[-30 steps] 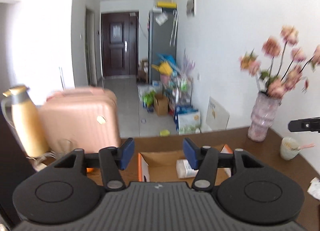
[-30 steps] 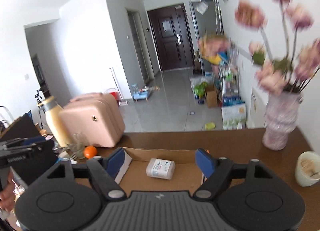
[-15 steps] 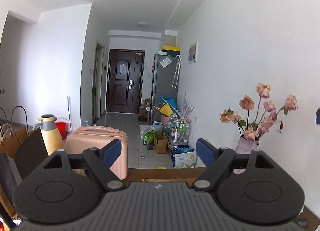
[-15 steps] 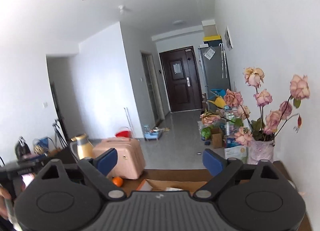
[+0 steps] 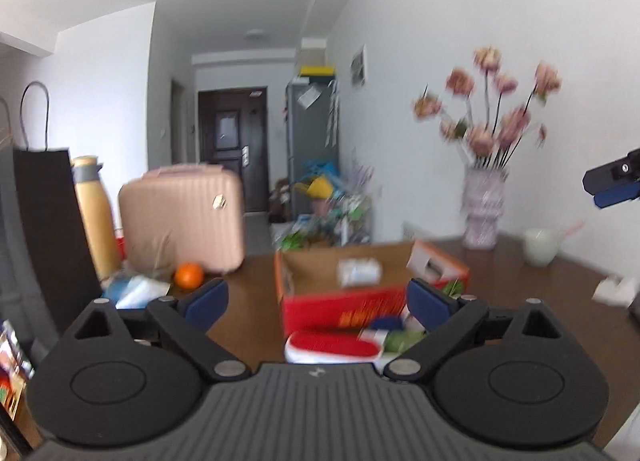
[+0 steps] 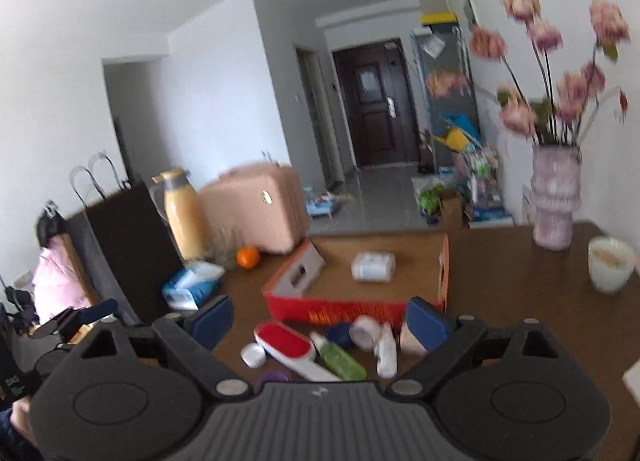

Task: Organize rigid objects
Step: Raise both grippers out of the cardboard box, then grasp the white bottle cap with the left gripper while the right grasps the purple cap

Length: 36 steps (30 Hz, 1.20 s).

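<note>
An open red cardboard box (image 6: 352, 307) sits on the brown table (image 6: 520, 301), with a white packet (image 6: 373, 266) inside; the box also shows in the left wrist view (image 5: 340, 303). In front of it lie several small items: a red and white brush (image 6: 290, 347), a green bottle (image 6: 340, 359), a white bottle (image 6: 386, 349), a white cap (image 6: 253, 354). My right gripper (image 6: 318, 319) is open and empty, above these items. My left gripper (image 5: 318, 299) is open and empty, just short of the box.
A pink vase of flowers (image 6: 554, 201) and a white cup (image 6: 610, 269) stand at the right. An orange (image 6: 248, 257), a tissue pack (image 6: 192, 287), a yellow flask (image 6: 184, 217), a black bag (image 6: 128, 241) and a pink suitcase (image 6: 256, 213) crowd the left.
Both cameras had tilted up toward the hallway, and now point back down at the table from further back. The box and the loose items in front of it are in view again.
</note>
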Tool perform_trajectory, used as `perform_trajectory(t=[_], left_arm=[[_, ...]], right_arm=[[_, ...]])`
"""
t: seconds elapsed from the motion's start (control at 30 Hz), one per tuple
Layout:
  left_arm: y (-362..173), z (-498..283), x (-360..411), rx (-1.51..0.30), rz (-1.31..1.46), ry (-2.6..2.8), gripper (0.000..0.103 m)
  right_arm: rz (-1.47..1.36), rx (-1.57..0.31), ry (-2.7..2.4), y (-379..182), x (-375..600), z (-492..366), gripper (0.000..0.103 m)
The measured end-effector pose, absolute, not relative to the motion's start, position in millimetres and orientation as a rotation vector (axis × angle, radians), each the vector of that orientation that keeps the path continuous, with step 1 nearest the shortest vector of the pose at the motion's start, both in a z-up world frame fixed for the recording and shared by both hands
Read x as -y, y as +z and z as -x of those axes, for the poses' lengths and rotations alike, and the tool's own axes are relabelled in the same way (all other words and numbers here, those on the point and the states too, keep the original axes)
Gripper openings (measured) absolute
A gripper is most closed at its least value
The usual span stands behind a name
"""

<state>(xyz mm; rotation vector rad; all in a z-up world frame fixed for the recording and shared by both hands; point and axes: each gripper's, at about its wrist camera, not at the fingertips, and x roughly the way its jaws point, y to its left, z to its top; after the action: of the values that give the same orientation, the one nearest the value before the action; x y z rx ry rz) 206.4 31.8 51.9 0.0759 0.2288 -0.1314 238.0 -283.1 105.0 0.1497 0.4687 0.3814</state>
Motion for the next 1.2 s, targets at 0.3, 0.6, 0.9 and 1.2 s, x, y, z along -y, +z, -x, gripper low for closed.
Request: perform_trajectory(t=[0.3,0.6,0.9,1.2], left_arm=[[-17.7,-217.8,-17.2,-0.334,-0.159,-0.103,0.102],[-49.5,-291.7,-31.9,-0.500,-0.134,-0.112,0.102],[-71.9,-377.6,-59.5,-0.695,0.005,-0.160,0.075],[-70.4,-385.8,-66.0,-0.664,0.021,-0.187,0.041]], right_arm=[[-0.030,-0.460,0.272,-3.4,236.3,-241.9,0.093],[0.016,-0.542,0.357,-39.3,201.6,-273.2,0.092],[0.114,-0.609,0.512,-53.5,142.7,-313.2,0.087],[0.135,-0.683,0.552,-67.8,101.7,-343.5,0.054]])
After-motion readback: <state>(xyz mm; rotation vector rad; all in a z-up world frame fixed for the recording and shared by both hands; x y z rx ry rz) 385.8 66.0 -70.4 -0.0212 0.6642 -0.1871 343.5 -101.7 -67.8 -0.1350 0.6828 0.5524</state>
